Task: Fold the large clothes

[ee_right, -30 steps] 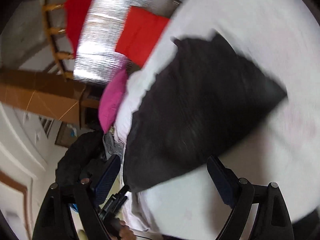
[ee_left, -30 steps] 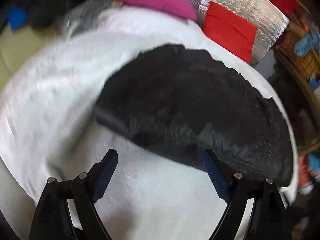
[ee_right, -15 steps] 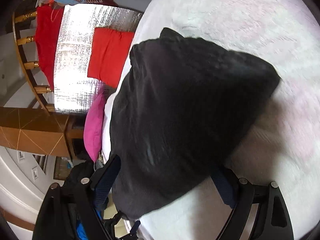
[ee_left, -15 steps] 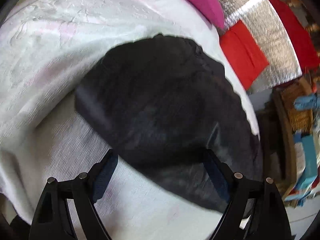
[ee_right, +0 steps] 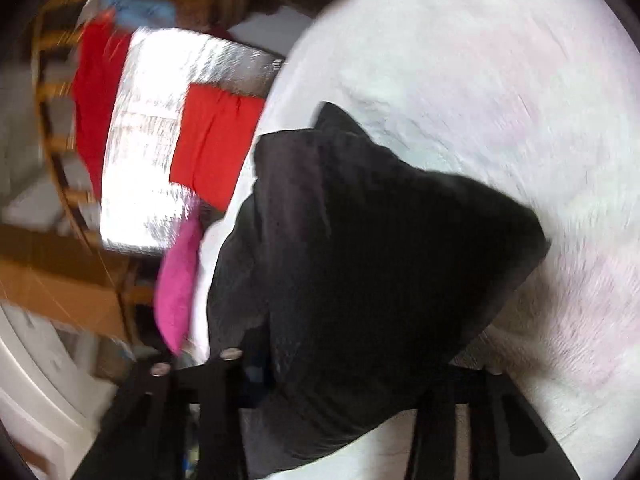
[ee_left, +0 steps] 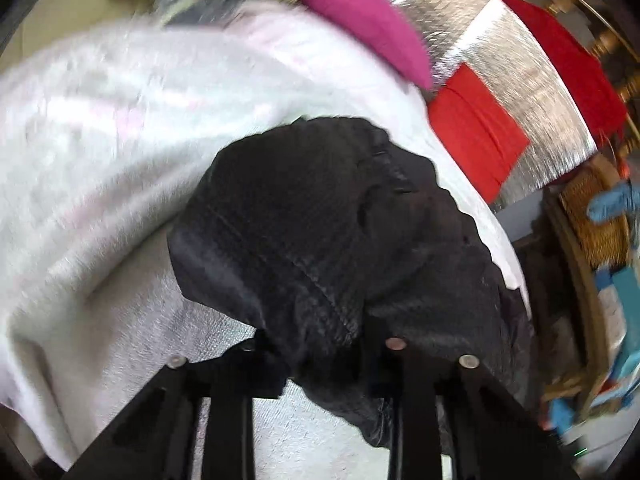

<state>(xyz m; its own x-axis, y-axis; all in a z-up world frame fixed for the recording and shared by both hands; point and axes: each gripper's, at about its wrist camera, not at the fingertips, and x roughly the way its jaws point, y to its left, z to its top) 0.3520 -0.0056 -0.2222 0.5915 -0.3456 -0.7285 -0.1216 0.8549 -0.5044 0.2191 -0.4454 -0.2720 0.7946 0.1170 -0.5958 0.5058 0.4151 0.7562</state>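
A black garment [ee_left: 320, 220] lies bunched on a white bed cover [ee_left: 100, 152]. In the left wrist view my left gripper [ee_left: 320, 344] is shut on the garment's near edge, and the cloth bulges up between the jaws. In the right wrist view the same black garment [ee_right: 380, 260] fills the middle. My right gripper [ee_right: 340, 372] is shut on its near edge, with the fingertips hidden under the cloth. The bed cover [ee_right: 500, 80] spreads out beyond it.
A pink pillow [ee_left: 360, 20] lies at the head of the bed. A red cushion [ee_left: 476, 136] leans on a silver foil panel [ee_left: 520, 60]. A wicker basket [ee_left: 592, 216] stands to the right. The pink pillow [ee_right: 176, 280] and red cushion [ee_right: 212, 144] show left in the right wrist view.
Both grippers were open over the garment. Both have moved in and shut on its near edge, and the cloth has bunched and lifted.
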